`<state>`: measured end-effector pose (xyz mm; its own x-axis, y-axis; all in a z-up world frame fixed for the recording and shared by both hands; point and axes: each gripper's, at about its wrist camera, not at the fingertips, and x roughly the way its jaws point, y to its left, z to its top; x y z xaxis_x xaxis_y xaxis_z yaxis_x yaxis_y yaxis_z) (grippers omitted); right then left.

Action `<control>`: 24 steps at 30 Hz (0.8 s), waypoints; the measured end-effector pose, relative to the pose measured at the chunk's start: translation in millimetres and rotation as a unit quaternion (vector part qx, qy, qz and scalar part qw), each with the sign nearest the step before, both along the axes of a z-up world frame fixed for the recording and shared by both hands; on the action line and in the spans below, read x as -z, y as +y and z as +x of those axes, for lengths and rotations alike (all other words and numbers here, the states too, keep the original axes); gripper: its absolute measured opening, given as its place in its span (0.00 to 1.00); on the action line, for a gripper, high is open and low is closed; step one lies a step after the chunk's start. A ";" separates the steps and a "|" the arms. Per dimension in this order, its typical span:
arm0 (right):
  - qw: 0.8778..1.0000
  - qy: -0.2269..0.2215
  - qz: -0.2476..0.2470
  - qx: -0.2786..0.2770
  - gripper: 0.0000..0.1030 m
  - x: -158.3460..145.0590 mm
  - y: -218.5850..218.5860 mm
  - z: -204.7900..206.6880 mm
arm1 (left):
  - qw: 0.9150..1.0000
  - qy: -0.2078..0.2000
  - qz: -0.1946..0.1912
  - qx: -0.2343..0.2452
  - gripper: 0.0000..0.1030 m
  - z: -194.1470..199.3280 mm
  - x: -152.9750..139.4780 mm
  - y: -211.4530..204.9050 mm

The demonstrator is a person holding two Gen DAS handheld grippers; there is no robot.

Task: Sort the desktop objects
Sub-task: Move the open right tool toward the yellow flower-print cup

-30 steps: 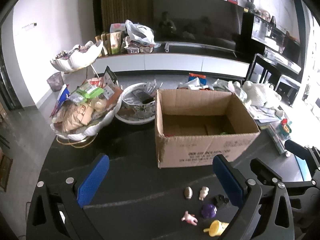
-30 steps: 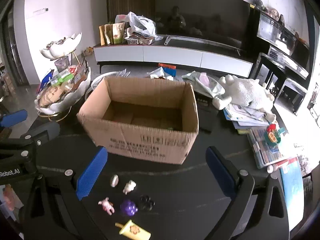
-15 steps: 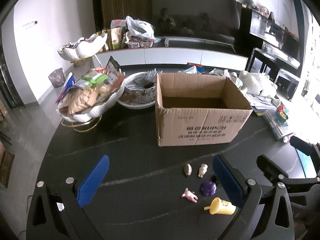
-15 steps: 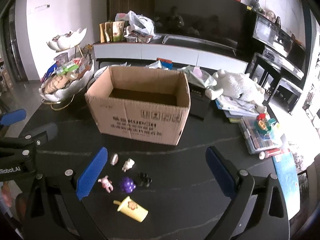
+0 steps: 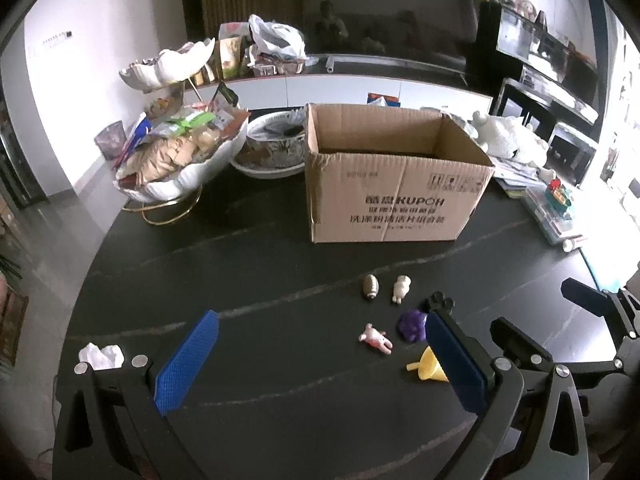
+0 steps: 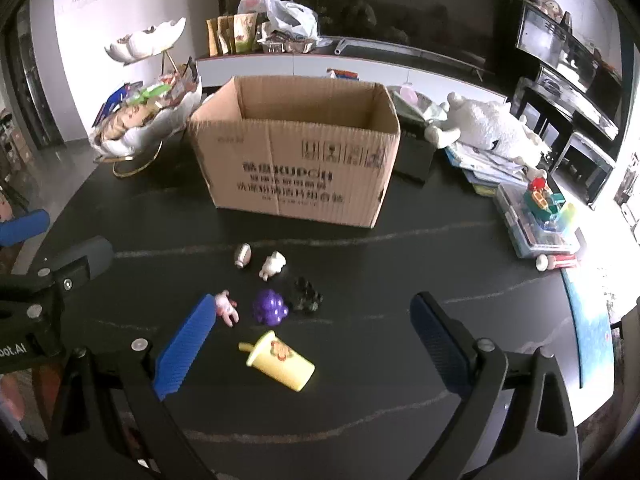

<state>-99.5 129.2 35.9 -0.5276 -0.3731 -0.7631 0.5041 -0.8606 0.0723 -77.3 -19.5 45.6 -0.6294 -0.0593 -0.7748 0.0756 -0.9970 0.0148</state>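
**Six small toys before an open carton, both tools empty**

Six small toys lie in a loose cluster on the dark surface [image 6: 400, 420], in front of the open cardboard box [image 6: 296, 168]. In the back row we see a striped oval toy [image 6: 242, 255] and, just beside it, a white figurine [image 6: 272, 265]. In the next row we find a pink figurine [image 6: 226, 307], a purple grape-like toy [image 6: 270, 307] and a black toy [image 6: 306, 300], the last two nearly touching. Nearest the camera, a yellow toy cup [image 6: 282, 362] lies on its side, its mouth turned toward the right.

We hold the right tool [image 6: 308, 354] above the surface with its blue fingers [image 6: 184, 346] spread wide and nothing between them; in its view the yellow toy cup falls inside the gap, and the left finger overlaps the pink figurine. The left tool [image 5: 320, 360] is likewise spread wide and grips nothing. In its view the cluster sits toward the right finger, which partly covers the yellow cup and the black toy.

Around the box we note a white shell-shaped bowl of snack packets [image 5: 180, 160] on a gold stand at left, a round basin [image 5: 272, 152] behind it, a white plush toy [image 6: 484, 128] on a stack of papers at right, and a clear case with coloured blocks [image 6: 540, 216]. A crumpled tissue [image 5: 102, 356] lies near the left tool's base.
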 end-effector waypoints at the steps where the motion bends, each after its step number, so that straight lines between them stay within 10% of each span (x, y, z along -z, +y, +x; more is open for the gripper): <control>1: 1.000 -0.001 0.002 0.001 0.93 2.0 0.4 2.4 | 1.000 -0.001 -0.002 0.000 0.99 1.4 1.0 0.3; 24: 0.998 -0.050 0.015 0.020 0.88 37.9 17.7 27.6 | 0.999 -0.049 -0.009 0.011 0.99 33.6 44.5 13.6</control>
